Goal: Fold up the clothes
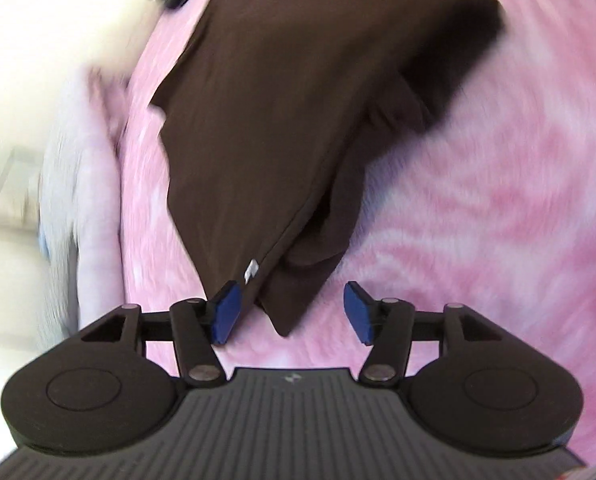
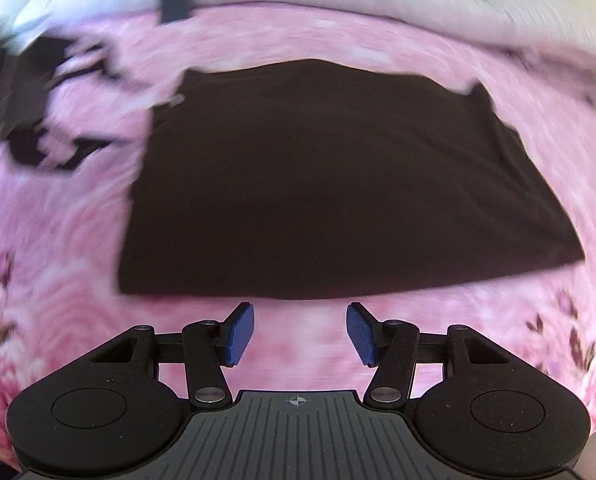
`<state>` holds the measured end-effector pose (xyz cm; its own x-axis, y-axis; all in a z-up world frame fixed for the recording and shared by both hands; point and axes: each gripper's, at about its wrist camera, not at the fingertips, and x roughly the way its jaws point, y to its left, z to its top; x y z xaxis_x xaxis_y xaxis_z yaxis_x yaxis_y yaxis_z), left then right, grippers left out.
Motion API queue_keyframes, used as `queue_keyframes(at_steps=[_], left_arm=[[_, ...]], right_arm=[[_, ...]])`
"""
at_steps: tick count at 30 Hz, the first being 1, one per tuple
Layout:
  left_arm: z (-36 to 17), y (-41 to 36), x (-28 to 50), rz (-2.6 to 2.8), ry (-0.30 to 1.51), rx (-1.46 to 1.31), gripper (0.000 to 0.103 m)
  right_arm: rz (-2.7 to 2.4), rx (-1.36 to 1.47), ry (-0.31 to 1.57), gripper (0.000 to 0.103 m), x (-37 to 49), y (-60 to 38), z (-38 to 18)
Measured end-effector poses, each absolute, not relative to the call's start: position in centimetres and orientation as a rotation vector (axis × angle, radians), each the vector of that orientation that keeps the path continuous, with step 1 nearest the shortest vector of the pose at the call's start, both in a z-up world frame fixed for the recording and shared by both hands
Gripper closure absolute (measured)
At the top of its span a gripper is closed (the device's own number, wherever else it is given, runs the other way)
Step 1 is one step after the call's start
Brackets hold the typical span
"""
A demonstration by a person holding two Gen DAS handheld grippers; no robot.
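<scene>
Dark brown fabric, one garment [image 2: 338, 176], lies spread on a pink flower-printed bed cover [image 2: 58, 280]; this garment is taken as the landmark for all positions below.

Right wrist view: the garment lies as a flat, roughly four-sided panel with no loose sleeve showing on top. Its near edge runs across the view just beyond the fingertips of the right hand-held gripper [image 2: 300, 334]. The blue pads [image 2: 240, 334] stand well apart with only pink cover between them; they touch nothing, so this hand-held gripper is open and empty. Beyond the garment's far edge a pale grey-white cloth [image 2: 418, 4] lies along the cover. To the garment's far left, blurred black shapes [image 2: 46, 120] sit on the cover; what they are cannot be told.

Left wrist view: a corner of the garment [image 1: 282, 316] hangs down to a point between the pads of the left hand-held gripper [image 1: 294, 312]. The left-side pad [image 1: 226, 312] sits just beside or against the fabric edge; which, the blur does not settle. The other pad is clear of the cloth, so the jaws are open and not clamped on it. A small white tag [image 1: 252, 270] shows on the garment's seam just above that corner. The picture is smeared by motion.
</scene>
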<state>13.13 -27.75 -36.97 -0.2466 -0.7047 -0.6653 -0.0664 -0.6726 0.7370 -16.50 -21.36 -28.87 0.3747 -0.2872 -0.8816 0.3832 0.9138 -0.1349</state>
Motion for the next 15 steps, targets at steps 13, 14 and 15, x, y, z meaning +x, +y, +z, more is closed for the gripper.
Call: queue_keyframes(at_steps=[13, 14, 15], left_arm=[[-40.5, -31.3, 13.2, -1.992, -1.395, 1.510, 0.046], [-40.5, -31.7, 13.1, -1.999, -1.385, 1.514, 0.052], [-40.5, -32.1, 13.0, -2.005, -1.375, 1.517, 0.062]], right_arm=[[-0.315, -0.416, 1.108, 0.047, -10.3, -10.6, -36.5], [-0.322, -0.454, 1.106, 0.047, -9.9, -10.4, -37.1], [-0.327, -0.494, 1.100, 0.047, -9.7, -10.2, -37.5]])
